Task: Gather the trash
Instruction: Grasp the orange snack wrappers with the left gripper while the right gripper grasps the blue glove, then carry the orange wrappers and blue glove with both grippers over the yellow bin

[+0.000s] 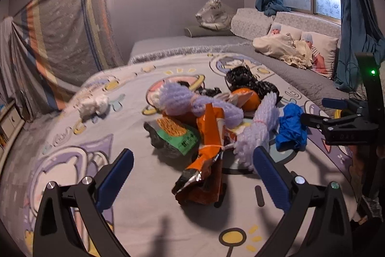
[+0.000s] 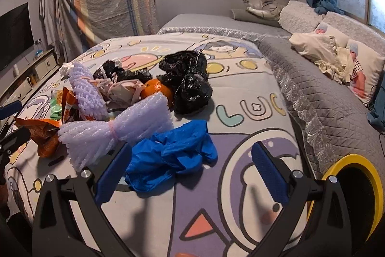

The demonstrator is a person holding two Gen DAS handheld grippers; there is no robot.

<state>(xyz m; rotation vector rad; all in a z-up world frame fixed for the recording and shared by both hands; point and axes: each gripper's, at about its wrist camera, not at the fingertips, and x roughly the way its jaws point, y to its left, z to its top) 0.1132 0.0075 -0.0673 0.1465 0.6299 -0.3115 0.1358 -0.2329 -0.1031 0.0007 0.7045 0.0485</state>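
A heap of trash lies on the cartoon-print bedspread [image 1: 144,208]. In the left wrist view an orange snack wrapper [image 1: 204,160] lies just ahead of my open left gripper [image 1: 192,172], beside a green packet [image 1: 178,136], lilac foam nets [image 1: 252,131], an orange [image 1: 247,98], black plastic bags [image 1: 243,78] and a blue glove [image 1: 291,127]. My right gripper [image 2: 192,168] is open over the bedspread [image 2: 216,220]; the blue glove [image 2: 168,160] lies between and just beyond its fingertips. A foam net [image 2: 115,129], the orange [image 2: 158,88] and black bags [image 2: 190,81] lie further off.
A yellow-rimmed black bin [image 2: 356,194] stands at the bed's right edge, also glimpsed behind the right gripper [image 1: 341,127] in the left wrist view. Crumpled white tissue [image 1: 93,105] lies to the left. Pillows [image 2: 336,57] and a grey quilt [image 2: 324,107] fill the far side.
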